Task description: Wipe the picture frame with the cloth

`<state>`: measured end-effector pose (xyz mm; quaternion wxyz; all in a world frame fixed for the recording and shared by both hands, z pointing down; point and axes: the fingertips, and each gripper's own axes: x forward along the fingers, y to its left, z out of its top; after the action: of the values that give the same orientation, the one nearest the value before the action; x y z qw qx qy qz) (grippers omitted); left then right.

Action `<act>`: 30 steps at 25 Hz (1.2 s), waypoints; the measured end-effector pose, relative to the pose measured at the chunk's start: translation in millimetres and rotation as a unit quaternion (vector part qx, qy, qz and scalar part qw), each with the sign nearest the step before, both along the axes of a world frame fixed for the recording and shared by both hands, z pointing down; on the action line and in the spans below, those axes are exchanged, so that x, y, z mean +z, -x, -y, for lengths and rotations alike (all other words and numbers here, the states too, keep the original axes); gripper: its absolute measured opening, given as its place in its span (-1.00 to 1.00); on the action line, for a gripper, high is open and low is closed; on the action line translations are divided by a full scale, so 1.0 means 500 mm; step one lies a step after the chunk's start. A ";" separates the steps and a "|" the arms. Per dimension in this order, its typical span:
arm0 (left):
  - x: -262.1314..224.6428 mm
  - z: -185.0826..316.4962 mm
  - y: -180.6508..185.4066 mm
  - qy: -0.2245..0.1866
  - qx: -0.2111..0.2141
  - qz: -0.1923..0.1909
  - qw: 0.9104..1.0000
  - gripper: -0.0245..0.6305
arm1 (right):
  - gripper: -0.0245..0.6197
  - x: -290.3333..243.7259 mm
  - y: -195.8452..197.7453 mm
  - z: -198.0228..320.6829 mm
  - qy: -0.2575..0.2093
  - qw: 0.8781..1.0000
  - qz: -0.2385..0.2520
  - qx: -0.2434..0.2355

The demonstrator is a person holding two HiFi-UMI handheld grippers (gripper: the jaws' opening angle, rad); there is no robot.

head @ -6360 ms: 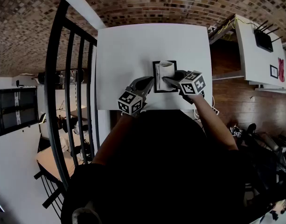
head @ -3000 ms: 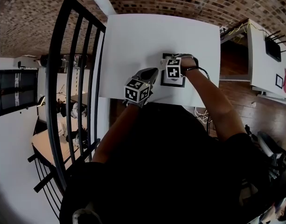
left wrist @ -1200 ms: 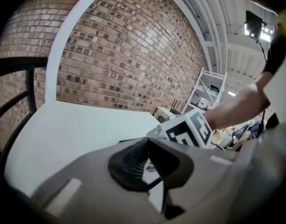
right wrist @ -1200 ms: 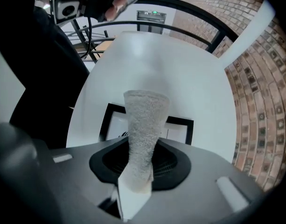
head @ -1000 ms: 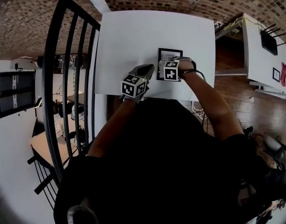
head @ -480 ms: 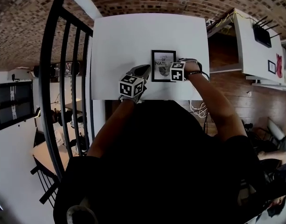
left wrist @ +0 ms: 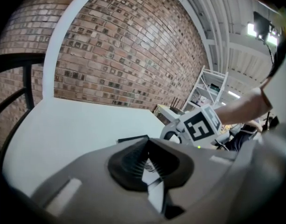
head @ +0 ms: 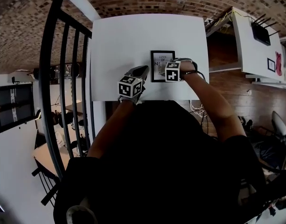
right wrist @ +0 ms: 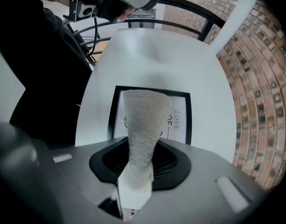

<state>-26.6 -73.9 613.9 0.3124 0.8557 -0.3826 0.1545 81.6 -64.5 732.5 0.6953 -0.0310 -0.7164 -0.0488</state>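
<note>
Pinching cloth (right wrist: 143,120) in right gripper (head: 167,70), loose end laid on picture frame (right wrist: 177,118) glass for wiping. Left gripper (left wrist: 149,164) pressed together, empty, just beside frame edge, likely to brace it.

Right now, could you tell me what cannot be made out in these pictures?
Frame print: too small in the head view; the cloth covers its middle in the right gripper view.
Frame's near edge: behind the right hand-held gripper in its own view.
Rest of frame in the left gripper view: behind the left hand-held gripper; only a corner shows.
Whether the cloth touches the frame: no view tells.
</note>
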 end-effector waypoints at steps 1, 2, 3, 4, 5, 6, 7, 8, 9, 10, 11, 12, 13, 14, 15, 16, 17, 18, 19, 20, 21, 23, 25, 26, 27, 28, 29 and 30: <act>0.002 -0.001 0.005 0.002 -0.003 0.000 1.000 -0.93 | -0.56 -0.001 0.019 -0.001 0.001 1.000 0.005 -0.004; 0.003 -0.002 0.010 0.002 -0.006 -0.001 1.000 -0.93 | -0.56 -0.002 0.035 -0.003 0.001 1.000 0.009 -0.008; 0.003 -0.002 0.014 0.003 -0.008 -0.001 1.000 -0.93 | -0.56 -0.003 0.050 -0.005 0.001 1.000 0.010 -0.015; 0.002 -0.003 0.018 0.003 -0.011 -0.002 1.000 -0.93 | -0.56 -0.003 0.064 -0.008 0.002 1.000 0.010 -0.023; 0.001 -0.004 0.023 0.003 -0.014 -0.002 1.000 -0.93 | -0.55 -0.002 0.077 -0.014 0.003 0.999 0.011 -0.032; 0.001 -0.005 0.027 0.004 -0.017 -0.001 1.000 -0.93 | -0.55 0.000 0.089 -0.020 0.005 0.999 0.012 -0.039; 0.002 -0.006 0.032 0.005 -0.019 0.000 1.000 -0.93 | -0.55 0.003 0.101 -0.026 0.007 0.999 0.014 -0.045; 0.003 -0.006 0.037 0.006 -0.021 0.000 1.000 -0.93 | -0.55 0.006 0.112 -0.032 0.010 0.999 0.016 -0.047; 0.005 -0.007 0.042 0.008 -0.023 0.001 1.000 -0.93 | -0.55 0.009 0.122 -0.036 0.013 0.999 0.018 -0.048; 0.007 -0.007 0.047 0.010 -0.025 0.001 1.000 -0.93 | -0.55 0.012 0.130 -0.039 0.016 0.999 0.019 -0.047; 0.009 -0.007 0.052 0.012 -0.028 0.001 1.000 -0.93 | -0.55 0.014 0.137 -0.042 0.019 0.999 0.020 -0.046; 0.010 -0.008 0.055 0.014 -0.030 0.000 0.999 -0.93 | -0.55 0.016 0.142 -0.045 0.021 0.998 0.019 -0.048; 0.011 -0.009 0.058 0.015 -0.031 0.000 0.999 -0.93 | -0.55 0.019 0.143 -0.048 0.020 0.998 0.015 -0.052; 0.012 -0.010 0.059 0.017 -0.031 -0.001 0.999 -0.93 | -0.55 0.023 0.142 -0.051 0.019 0.998 0.009 -0.059; 0.014 -0.012 0.059 0.018 -0.031 -0.002 0.999 -0.93 | -0.55 0.029 0.137 -0.054 0.018 0.998 0.001 -0.066; 0.016 -0.013 0.058 0.019 -0.029 -0.002 0.999 -0.93 | -0.55 0.034 0.131 -0.057 0.017 0.997 -0.007 -0.071; 0.019 -0.015 0.056 0.020 -0.027 -0.003 0.999 -0.93 | -0.55 0.040 0.124 -0.059 0.017 0.997 -0.012 -0.073; 0.022 -0.016 0.054 0.021 -0.025 -0.003 0.999 -0.93 | -0.55 0.043 0.116 -0.060 0.018 0.997 -0.016 -0.071; 0.024 -0.017 0.052 0.021 -0.023 -0.003 1.000 -0.93 | -0.55 0.045 0.107 -0.061 0.020 0.997 -0.018 -0.066; 0.025 -0.016 0.049 0.022 -0.021 -0.003 1.000 -0.93 | -0.55 0.046 0.097 -0.061 0.022 0.998 -0.020 -0.061; 0.025 -0.015 0.046 0.023 -0.019 -0.003 1.000 -0.93 | -0.55 0.045 0.087 -0.060 0.024 0.998 -0.022 -0.056; 0.025 -0.013 0.038 0.023 -0.013 -0.003 1.000 -0.93 | -0.55 0.043 0.065 -0.060 0.024 0.998 -0.028 -0.050; 0.024 -0.013 0.029 0.023 -0.005 -0.003 1.000 -0.93 | -0.55 0.042 0.042 -0.061 0.026 0.998 -0.035 -0.043; 0.024 -0.013 0.023 0.022 -0.001 -0.003 1.000 -0.93 | -0.55 0.042 0.030 -0.062 0.027 0.998 -0.038 -0.038; 0.023 -0.014 0.017 0.022 0.002 -0.003 1.000 -0.93 | -0.55 0.042 0.017 -0.063 0.028 0.998 -0.040 -0.033; 0.023 -0.015 0.010 0.021 0.006 -0.003 1.000 -0.93 | -0.55 0.042 0.005 -0.063 0.028 0.998 -0.042 -0.028; 0.023 -0.015 0.003 0.021 0.009 -0.003 1.000 -0.93 | -0.55 0.042 -0.008 -0.063 0.028 0.998 -0.044 -0.024; 0.022 -0.016 -0.002 0.020 0.013 -0.002 1.000 -0.93 | -0.55 0.040 -0.020 -0.064 0.029 0.998 -0.046 -0.019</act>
<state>-25.6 -66.0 625.1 0.3285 0.8543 -0.3678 0.1645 91.8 -32.7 752.7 0.7250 -0.0665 -0.6844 -0.0397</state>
